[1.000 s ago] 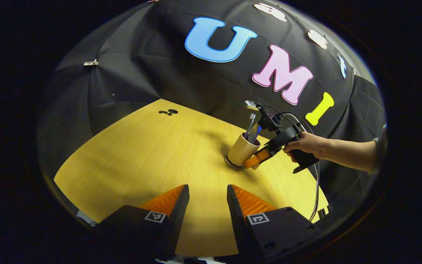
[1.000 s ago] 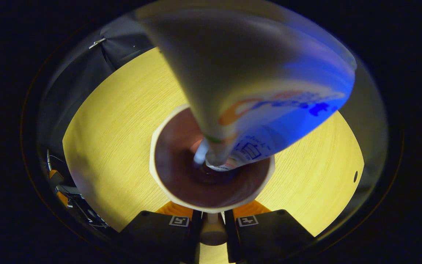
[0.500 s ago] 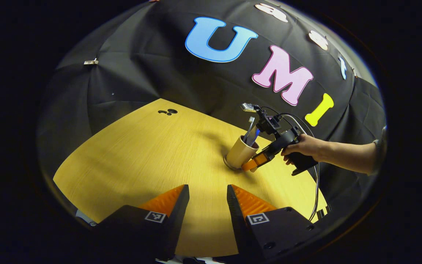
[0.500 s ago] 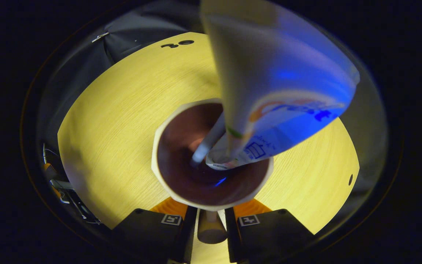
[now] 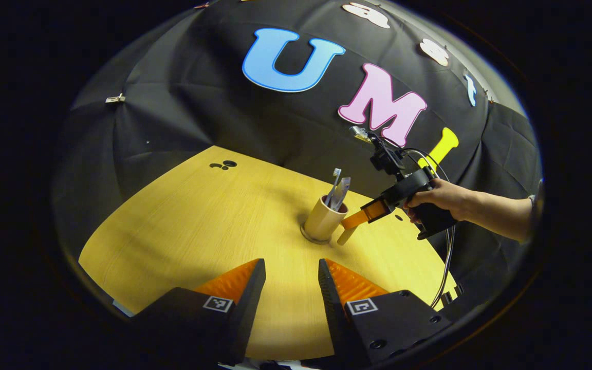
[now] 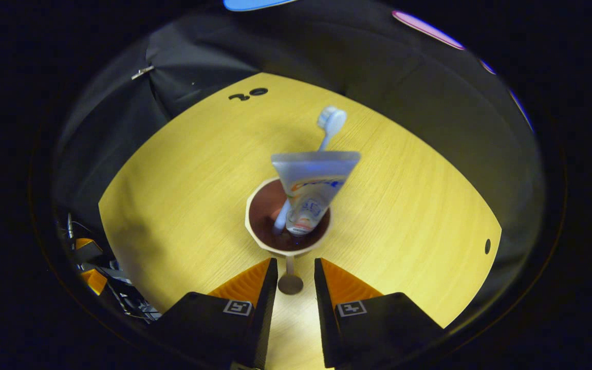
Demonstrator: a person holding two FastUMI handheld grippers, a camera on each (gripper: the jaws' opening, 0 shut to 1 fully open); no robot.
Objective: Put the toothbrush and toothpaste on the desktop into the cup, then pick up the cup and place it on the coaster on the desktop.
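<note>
A beige cup [image 5: 321, 222] stands upright on a round coaster [image 5: 310, 239] near the middle of the yellow desktop [image 5: 198, 221]. A white toothbrush [image 5: 335, 177] and a toothpaste tube [image 5: 342, 188] stick up out of it. In the right gripper view I look down into the cup [image 6: 255, 226], with the toothpaste tube [image 6: 311, 185] and toothbrush [image 6: 331, 121] inside. The cup's stick handle [image 6: 290, 281] lies between the fingers of my right gripper [image 6: 293, 277], which is open and clear of it. A hand holds that right gripper [image 5: 357, 220] just right of the cup. My left gripper [image 5: 288, 280] is open over the near edge.
Small dark holes [image 5: 223, 165] mark the far left of the desktop. A cable [image 5: 445, 267] hangs from the right gripper by the desktop's right edge. The black cloth wall [image 5: 198, 103] closes the back. My left gripper [image 6: 88, 257] sits at the far left in the right gripper view.
The right gripper set the cup upright on the coaster, let go of its handle and drew back up and away. The left gripper barely moved.
</note>
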